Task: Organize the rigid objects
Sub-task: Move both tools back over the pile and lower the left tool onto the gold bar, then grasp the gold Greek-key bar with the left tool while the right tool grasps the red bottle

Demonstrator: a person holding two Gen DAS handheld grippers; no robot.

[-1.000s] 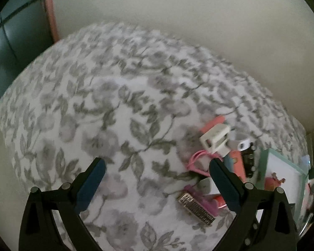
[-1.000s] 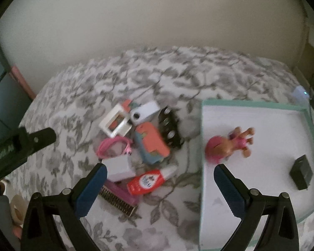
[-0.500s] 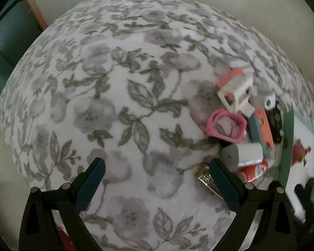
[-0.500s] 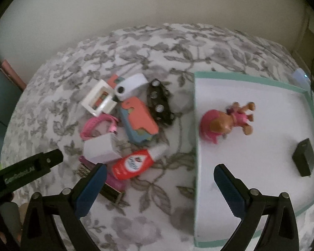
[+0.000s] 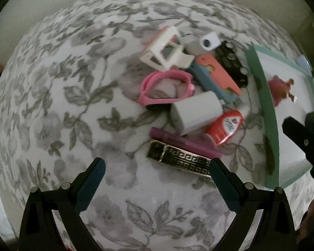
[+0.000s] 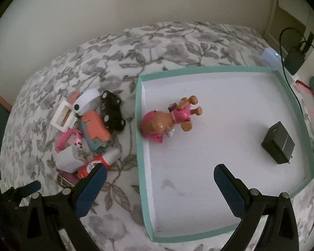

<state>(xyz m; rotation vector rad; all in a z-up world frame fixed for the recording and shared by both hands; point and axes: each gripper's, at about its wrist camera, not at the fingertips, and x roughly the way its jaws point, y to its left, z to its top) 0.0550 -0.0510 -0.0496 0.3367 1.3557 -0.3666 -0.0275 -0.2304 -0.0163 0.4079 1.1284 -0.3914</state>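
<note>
A pile of small objects lies on the floral bedspread (image 5: 62,104): a white charger plug (image 5: 195,113), a red glue bottle (image 5: 225,128), a pink band (image 5: 165,87), a white frame (image 5: 167,49), a coral and blue case (image 5: 217,77), a black toy car (image 6: 112,113), a purple bar (image 5: 184,142) and a patterned black and gold bar (image 5: 178,160). A teal-rimmed white tray (image 6: 139,125) holds a pink doll (image 6: 169,118) and a black adapter (image 6: 278,145). My left gripper (image 5: 156,176) is open just short of the patterned bar. My right gripper (image 6: 159,178) is open above the tray's near left part.
The bed meets a cream wall (image 6: 136,4) at the back. A white device (image 6: 272,55), a black power brick (image 6: 294,59) and cables lie past the tray's far right corner. The right gripper's arm (image 5: 303,133) shows at the right edge of the left wrist view.
My left gripper has swung right and closer, so the pile now sits straight ahead. My right gripper has shifted right and nearer over the tray. Both stay open.
</note>
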